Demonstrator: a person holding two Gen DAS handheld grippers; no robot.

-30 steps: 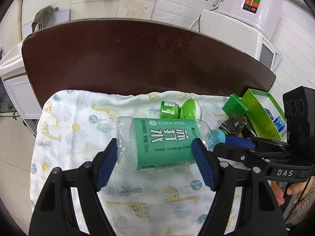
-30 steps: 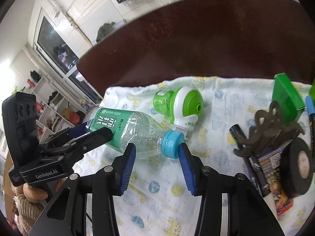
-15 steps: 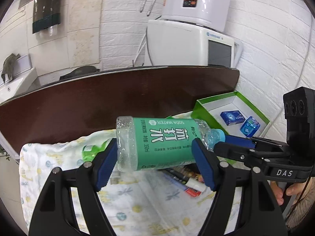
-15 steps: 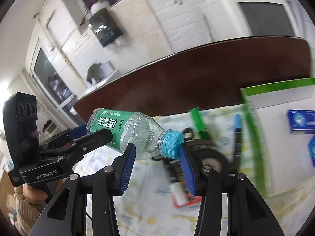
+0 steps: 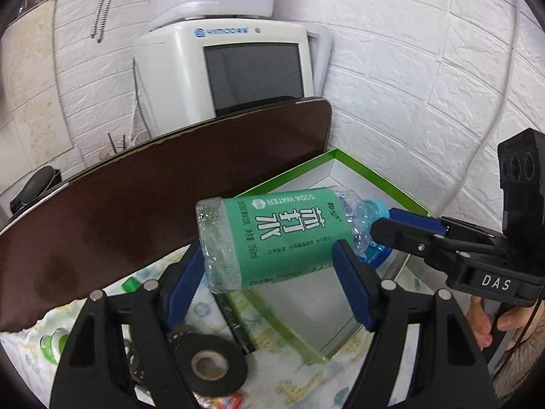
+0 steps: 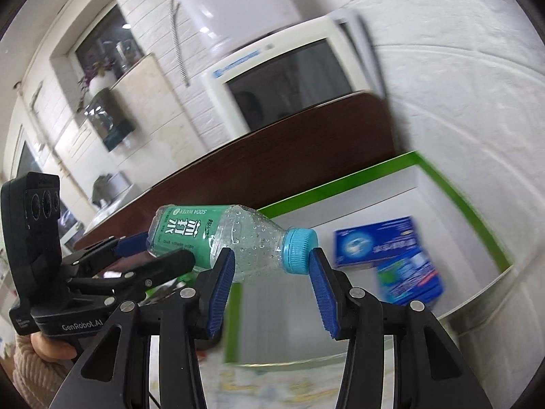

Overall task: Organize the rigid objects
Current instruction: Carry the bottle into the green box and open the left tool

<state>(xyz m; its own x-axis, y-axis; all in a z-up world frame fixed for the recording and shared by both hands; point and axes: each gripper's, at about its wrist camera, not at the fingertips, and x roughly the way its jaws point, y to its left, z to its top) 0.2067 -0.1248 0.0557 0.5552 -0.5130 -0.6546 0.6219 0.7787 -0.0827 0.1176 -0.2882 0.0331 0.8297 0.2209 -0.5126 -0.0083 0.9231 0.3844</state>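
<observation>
Both grippers have carried the bottle (image 5: 272,235) off the patterned cloth (image 5: 299,375) to hang mid-frame over the green-rimmed box (image 5: 371,173). Left gripper (image 5: 269,279) pinches its labelled body; right gripper (image 6: 272,269) pinches neck and blue cap (image 6: 299,250). Lower it level into bare floor, away from the blue packets (image 6: 378,242) at right, and release both together.
</observation>
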